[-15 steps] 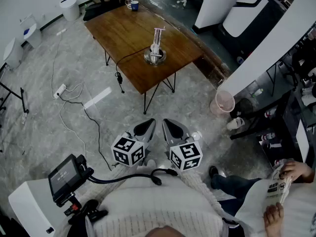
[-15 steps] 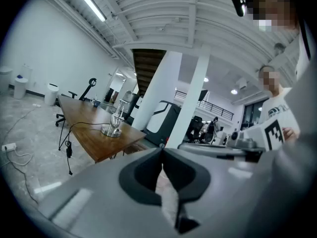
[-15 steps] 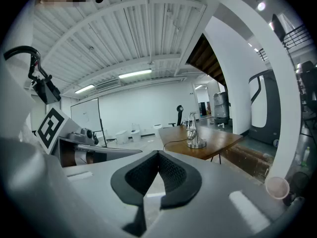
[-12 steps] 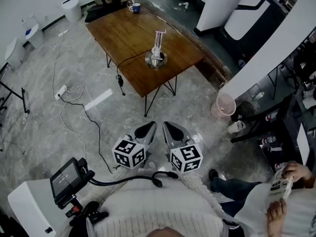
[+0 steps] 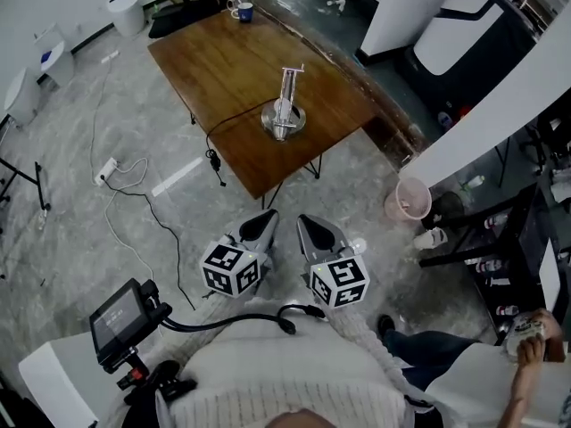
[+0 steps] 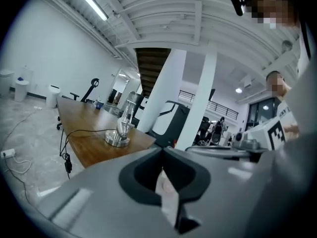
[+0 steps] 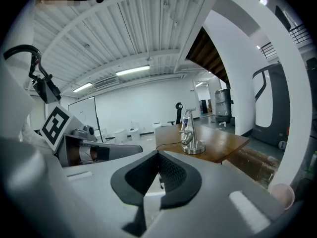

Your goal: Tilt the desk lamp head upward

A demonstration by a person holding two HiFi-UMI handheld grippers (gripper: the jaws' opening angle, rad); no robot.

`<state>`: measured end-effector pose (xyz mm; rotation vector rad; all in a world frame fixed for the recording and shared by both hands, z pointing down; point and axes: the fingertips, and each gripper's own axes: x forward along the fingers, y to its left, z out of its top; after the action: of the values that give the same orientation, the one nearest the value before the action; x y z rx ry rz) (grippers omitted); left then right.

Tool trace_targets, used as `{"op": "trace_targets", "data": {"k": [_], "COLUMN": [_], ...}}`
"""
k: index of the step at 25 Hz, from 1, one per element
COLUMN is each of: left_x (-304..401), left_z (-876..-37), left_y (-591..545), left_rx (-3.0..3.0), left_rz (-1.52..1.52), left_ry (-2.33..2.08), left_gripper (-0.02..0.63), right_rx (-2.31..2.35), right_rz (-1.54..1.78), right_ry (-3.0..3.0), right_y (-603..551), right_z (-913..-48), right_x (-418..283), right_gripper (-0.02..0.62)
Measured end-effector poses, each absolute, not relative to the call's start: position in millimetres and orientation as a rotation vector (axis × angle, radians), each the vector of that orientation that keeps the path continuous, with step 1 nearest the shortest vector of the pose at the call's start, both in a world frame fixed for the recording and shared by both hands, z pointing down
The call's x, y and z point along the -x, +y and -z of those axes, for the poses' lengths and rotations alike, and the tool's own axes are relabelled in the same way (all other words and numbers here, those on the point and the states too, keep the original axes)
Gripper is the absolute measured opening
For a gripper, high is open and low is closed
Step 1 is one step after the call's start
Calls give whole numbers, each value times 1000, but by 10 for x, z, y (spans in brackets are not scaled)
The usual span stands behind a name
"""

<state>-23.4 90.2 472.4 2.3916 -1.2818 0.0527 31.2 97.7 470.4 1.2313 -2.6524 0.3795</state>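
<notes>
Hugging both tongs near my chest: left gripper (image 5: pixel 268 223) and right gripper (image 5: pixel 305 226) both clenched tight, gripping nothing. Standing on open floor, well apart from wooden table (image 5: pixel 201 52). Desk lamp (image 5: pixel 285 105) sitting toward table's near end. I'm thinking: step in, open one tong, pin round base (image 5: pixel 284 123) with the other, ease head up slowly. Minding power cable (image 5: pixel 212 141) dangling off front edge and pink bin (image 5: pixel 403 201) on the right. Left side looking roomier.

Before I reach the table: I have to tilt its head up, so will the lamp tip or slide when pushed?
The lamp probably stays put: its round metal base looks broad and heavy beside the thin stem. It may slide on the smooth table. The slack cord should hardly drag.
</notes>
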Motion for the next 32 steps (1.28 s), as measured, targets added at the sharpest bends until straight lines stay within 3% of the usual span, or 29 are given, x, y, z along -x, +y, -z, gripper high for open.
{"op": "trace_targets", "data": {"k": [13, 21, 31, 32], "left_x": [586, 654, 677, 676], "left_z": [-4603, -4577, -4576, -4567], "left_y": [-698, -1368, -1901, -1899], "left_rx": [-2518, -2701, -3041, -3074], "left_rz": [-134, -340, -481, -499], "left_ry": [-1197, -1248, -1105, -1081], "left_gripper": [8, 8, 8, 8], "right_rx": [-1385, -1344, -943, -896], "right_rz": [-383, -388, -358, -362], "right_ry": [-2605, -2591, -2733, -2761], "right_y": [-714, -1388, -2280, -2318], "right_z": [-4565, -4642, -4871, -4865], "right_x": [-151, -296, -102, -48], "right_gripper": [-2, -2, -2, 30]}}
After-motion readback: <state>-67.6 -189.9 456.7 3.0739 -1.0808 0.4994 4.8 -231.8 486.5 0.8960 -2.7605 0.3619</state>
